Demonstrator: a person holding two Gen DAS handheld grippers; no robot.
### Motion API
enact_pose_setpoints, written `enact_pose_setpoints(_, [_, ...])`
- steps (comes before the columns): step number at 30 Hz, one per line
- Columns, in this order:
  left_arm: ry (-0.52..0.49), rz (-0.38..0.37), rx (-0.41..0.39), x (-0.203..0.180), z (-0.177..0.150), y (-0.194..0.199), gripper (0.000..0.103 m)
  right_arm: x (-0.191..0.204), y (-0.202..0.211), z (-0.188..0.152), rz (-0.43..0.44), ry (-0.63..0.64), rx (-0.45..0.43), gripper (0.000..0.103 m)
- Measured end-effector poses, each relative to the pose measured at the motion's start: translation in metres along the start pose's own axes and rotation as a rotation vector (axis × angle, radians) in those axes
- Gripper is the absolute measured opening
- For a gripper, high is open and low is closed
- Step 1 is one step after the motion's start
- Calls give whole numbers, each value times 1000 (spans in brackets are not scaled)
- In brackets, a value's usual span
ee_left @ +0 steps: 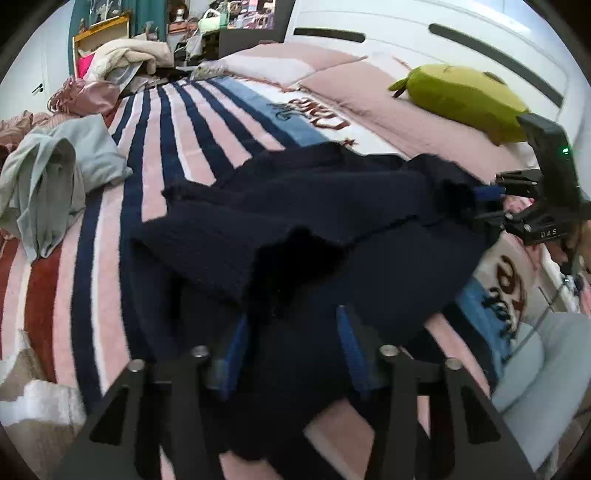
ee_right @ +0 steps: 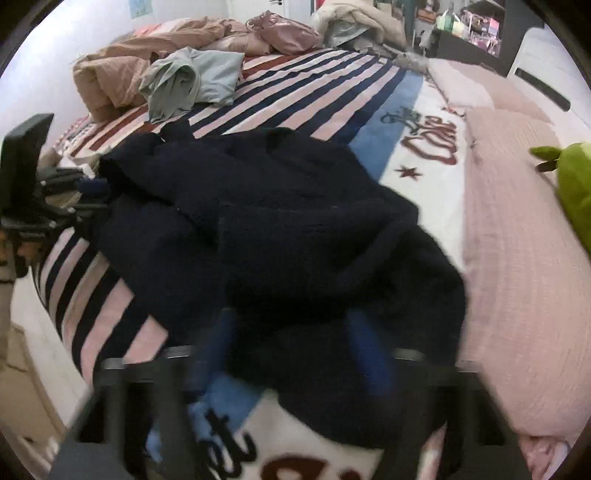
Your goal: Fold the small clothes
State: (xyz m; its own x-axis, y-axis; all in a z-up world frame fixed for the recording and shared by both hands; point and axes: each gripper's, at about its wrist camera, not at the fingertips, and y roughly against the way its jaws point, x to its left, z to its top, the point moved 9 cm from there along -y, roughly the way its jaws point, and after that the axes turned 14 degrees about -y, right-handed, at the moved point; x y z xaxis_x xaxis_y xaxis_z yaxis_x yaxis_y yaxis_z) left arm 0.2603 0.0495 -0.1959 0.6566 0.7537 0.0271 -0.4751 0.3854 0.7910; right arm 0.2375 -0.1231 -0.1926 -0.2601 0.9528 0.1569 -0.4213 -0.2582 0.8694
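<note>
- In the left wrist view the left gripper points steeply down at the bed, its two blue-padded fingers standing a moderate way apart with a fold of the dark navy knit garment lying between them; whether the pads actually press the cloth cannot be told.
- In the right wrist view the right gripper is likewise tipped down, blurred, its blue fingers either side of a bunched edge of the same garment; again the cloth is between them, but a firm pinch cannot be made out.
- The navy garment lies rumpled in a heap across the near middle of the bed, over the striped blanket, with a folded flap lying over its left part in the left view.
- From the left view the right gripper reaches in from the right edge, fingertips at the garment's far right corner; from the right view the left gripper comes in from the left edge at the opposite corner.
- Further off, a crumpled pale green garment sits on the stripes, well apart from the navy one.
- A green plush toy rests on the pink quilt near the headboard.
- At the far end is a pile of bedding and bags.
</note>
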Motion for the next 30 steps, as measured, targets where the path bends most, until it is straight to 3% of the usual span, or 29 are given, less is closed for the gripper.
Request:
enact_pose_setpoints(3, [36,13,7,12,15,-12,21,-3,-15,17,29,-84,-4,10])
enact_pose_setpoints(8, [85,179,49,68,38,-36,19,-39,-28,77,-55,-204,-83,9])
enact_pose_setpoints(11, [153,207,56,105,50,-55,15,-81,-40,101,-132,-292,-88,9])
enact_pose_setpoints(14, [184,370,92,145,51,-62,17,-120,-52,106,-287,-308,-74,9])
enact_pose_setpoints(15, [221,439,132,164,44,-63,24,-129,-54,105,-318,-321,-67,9])
enact_pose_setpoints(17, [287,397,129,172,36,-62,31,-134,-48,99,-280,-362,-74,9])
enact_pose_setpoints(19, [342,294,46,165,31,-48,41,-128,-35,91,-201,-378,-92,10])
enact_pose_setpoints(21, [339,264,-9,152,26,-26,64,-116,-19,78,-133,-368,-103,17])
enact_pose_setpoints(26, [296,192,-124,91,5,32,83,-77,17,49,12,-373,-141,22])
enact_pose_setpoints(30, [267,135,-134,44,-27,53,86,-33,32,27,121,-366,-152,22])
